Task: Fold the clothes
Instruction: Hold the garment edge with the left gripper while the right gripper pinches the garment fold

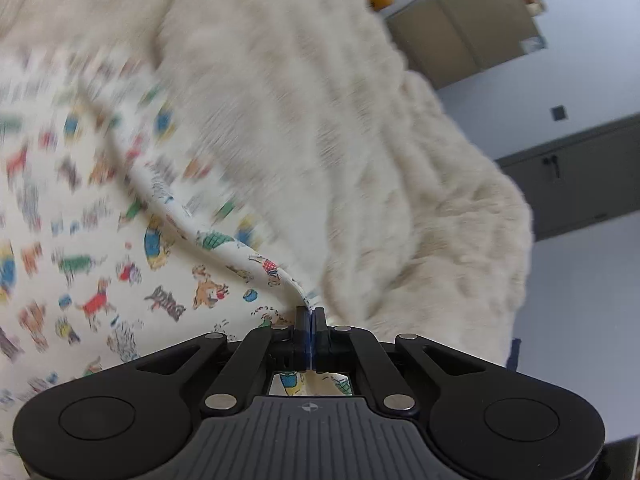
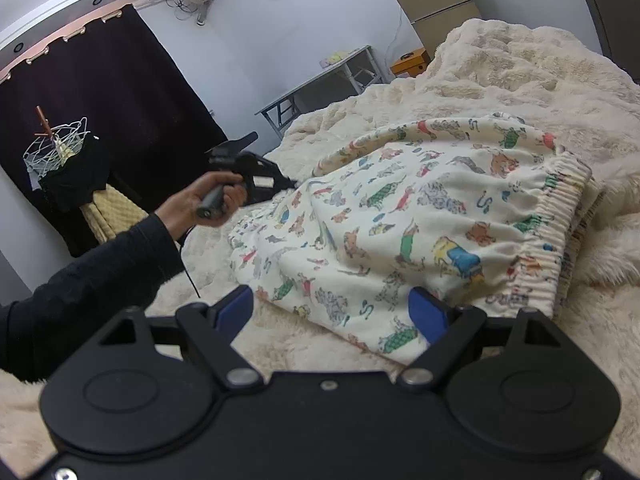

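Cream pants printed with small colourful dogs (image 2: 400, 216) lie on a fluffy cream blanket (image 2: 520, 80), the elastic waistband (image 2: 556, 208) at the right. My left gripper (image 1: 310, 312) is shut on an edge of the pants (image 1: 120, 240) and lifts it slightly; that view is blurred by motion. It also shows in the right wrist view (image 2: 256, 172), held by a hand at the pants' far left end. My right gripper (image 2: 332, 308) is open and empty, its blue pads just above the near edge of the pants.
The blanket (image 1: 320, 100) covers the bed. Beyond it are a fridge (image 2: 436, 4), a grey table (image 2: 320, 80), an orange box (image 2: 412, 62), a black curtain (image 2: 100, 92) and a rack with hangers (image 2: 56, 144). A grey cabinet (image 1: 580, 176) stands by the wall.
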The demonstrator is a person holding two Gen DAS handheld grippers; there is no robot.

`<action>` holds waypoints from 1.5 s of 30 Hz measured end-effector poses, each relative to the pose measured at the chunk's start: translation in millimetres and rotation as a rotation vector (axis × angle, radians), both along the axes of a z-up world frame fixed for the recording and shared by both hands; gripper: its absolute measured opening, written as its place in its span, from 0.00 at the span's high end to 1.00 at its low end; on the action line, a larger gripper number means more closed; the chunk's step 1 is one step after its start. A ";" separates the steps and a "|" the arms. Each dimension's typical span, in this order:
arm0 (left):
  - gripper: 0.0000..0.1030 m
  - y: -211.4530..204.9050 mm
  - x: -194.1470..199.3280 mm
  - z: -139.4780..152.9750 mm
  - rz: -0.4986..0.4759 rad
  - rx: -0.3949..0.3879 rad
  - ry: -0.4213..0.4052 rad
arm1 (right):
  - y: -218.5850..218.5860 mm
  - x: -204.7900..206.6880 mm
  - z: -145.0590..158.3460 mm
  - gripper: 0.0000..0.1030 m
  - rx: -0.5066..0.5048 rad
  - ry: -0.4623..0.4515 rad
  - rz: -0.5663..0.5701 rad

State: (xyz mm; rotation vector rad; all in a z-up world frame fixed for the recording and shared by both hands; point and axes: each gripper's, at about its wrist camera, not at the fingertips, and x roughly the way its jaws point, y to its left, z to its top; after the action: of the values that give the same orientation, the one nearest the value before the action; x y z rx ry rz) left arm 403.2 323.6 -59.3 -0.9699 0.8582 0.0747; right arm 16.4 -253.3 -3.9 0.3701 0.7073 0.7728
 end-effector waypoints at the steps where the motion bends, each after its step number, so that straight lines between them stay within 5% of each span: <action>1: 1.00 -4.0 10.3 5.5 -0.005 0.026 0.008 | -0.9 -0.3 0.1 0.19 0.001 0.001 -0.003; 7: 0.98 -31.5 28.2 -14.5 0.087 0.109 -0.008 | -5.4 -2.0 1.0 0.19 0.007 -0.001 -0.017; 10: 0.69 -37.5 14.5 -25.8 0.062 0.116 -0.015 | -7.4 0.5 -0.2 0.19 0.009 0.000 -0.022; 13: 0.68 -32.3 -4.9 -20.1 0.027 0.087 -0.043 | -10.9 5.5 7.2 0.21 0.001 0.001 -0.013; 15: 0.67 -32.1 -12.0 -12.1 -0.010 0.030 -0.063 | -15.9 14.3 32.8 0.21 -0.013 -0.071 -0.022; 19: 0.49 -45.8 -7.3 -4.9 -0.047 -0.053 -0.056 | -8.0 51.3 71.7 0.17 -0.159 -0.253 -0.022; 22: 0.51 -60.4 -2.0 -16.9 -0.058 -0.054 -0.003 | 23.6 115.0 69.7 0.30 -0.416 -0.299 -0.028; 27: 0.94 -73.6 3.7 -36.5 -0.103 -0.052 0.050 | 71.5 167.3 41.0 0.48 -0.511 -0.233 0.097; 28: 1.00 -72.9 1.6 -37.6 -0.099 -0.055 0.039 | 79.3 170.9 36.8 0.65 -0.520 -0.215 0.123; 29: 1.00 -72.3 -0.5 -38.8 -0.094 -0.059 0.029 | 86.9 174.1 32.8 0.81 -0.528 -0.198 0.147; 31: 1.00 -68.9 -5.8 -29.9 -0.089 -0.062 -0.015 | 91.1 172.9 32.7 0.91 -0.535 -0.210 0.138; 39: 1.00 -71.0 -4.5 3.6 -0.139 -0.047 -0.118 | 71.6 169.7 57.8 1.00 -0.411 -0.273 0.085; 40: 0.83 -73.0 -3.1 1.5 -0.154 -0.077 -0.110 | 72.9 169.4 57.3 1.00 -0.430 -0.278 0.085; 41: 0.55 -75.0 -1.8 -1.0 -0.169 -0.112 -0.102 | 75.8 169.3 55.3 1.00 -0.463 -0.283 0.092; 42: 0.46 -77.0 -0.6 -3.6 -0.185 -0.147 -0.093 | 77.1 169.2 53.9 1.00 -0.484 -0.286 0.098; 45: 0.47 -83.8 0.0 -8.1 -0.186 -0.171 -0.063 | 81.9 168.6 49.8 1.00 -0.526 -0.288 0.113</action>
State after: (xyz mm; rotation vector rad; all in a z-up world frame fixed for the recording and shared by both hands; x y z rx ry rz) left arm 403.2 239.8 -67.3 -1.0417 0.9034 -0.1907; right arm 185.0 -171.4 45.8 -0.2568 0.6342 0.6977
